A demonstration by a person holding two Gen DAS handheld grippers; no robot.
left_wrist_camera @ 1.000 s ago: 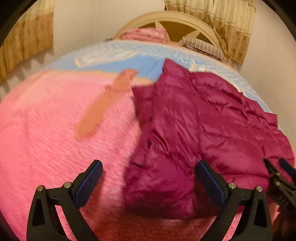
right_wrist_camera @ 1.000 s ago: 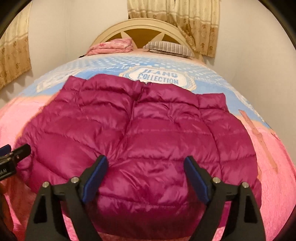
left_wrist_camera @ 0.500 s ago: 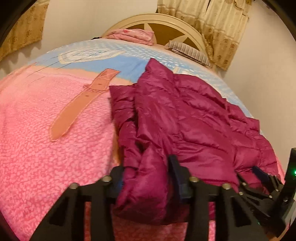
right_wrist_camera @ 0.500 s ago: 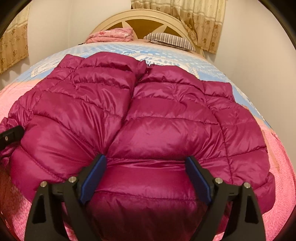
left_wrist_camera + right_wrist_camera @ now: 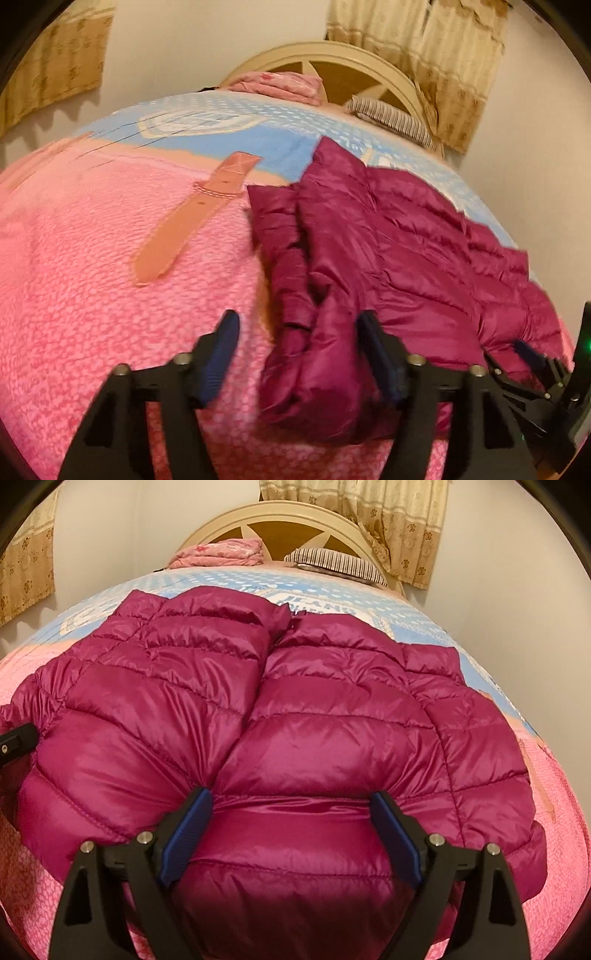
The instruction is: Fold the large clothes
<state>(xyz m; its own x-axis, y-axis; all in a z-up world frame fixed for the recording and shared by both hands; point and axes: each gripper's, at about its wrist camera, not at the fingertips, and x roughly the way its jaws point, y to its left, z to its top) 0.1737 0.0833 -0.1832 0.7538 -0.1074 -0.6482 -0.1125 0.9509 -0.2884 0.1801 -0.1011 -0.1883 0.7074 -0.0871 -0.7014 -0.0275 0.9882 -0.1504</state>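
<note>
A magenta quilted puffer jacket (image 5: 295, 709) lies spread on the bed, hem towards me, collar towards the headboard. In the left wrist view the jacket (image 5: 399, 258) fills the right half, its left edge bunched in a fold. My left gripper (image 5: 299, 354) is open around that bunched lower-left edge, which lies loose between the jaws. My right gripper (image 5: 291, 830) is open, its jaws straddling the middle of the hem with fabric bulging between them. The right gripper also shows at the lower right of the left wrist view (image 5: 532, 365).
The bed has a pink and blue bedspread (image 5: 92, 277) with a printed belt pattern (image 5: 195, 218). A folded pink blanket (image 5: 221, 552) and a striped pillow (image 5: 336, 563) lie by the cream headboard (image 5: 280, 520). A wall runs close along the right side; curtains hang behind.
My left gripper was open, shut on the jacket's lower-left edge half a second ago, and has now opened again. My right gripper moved forward over the hem and stays open.
</note>
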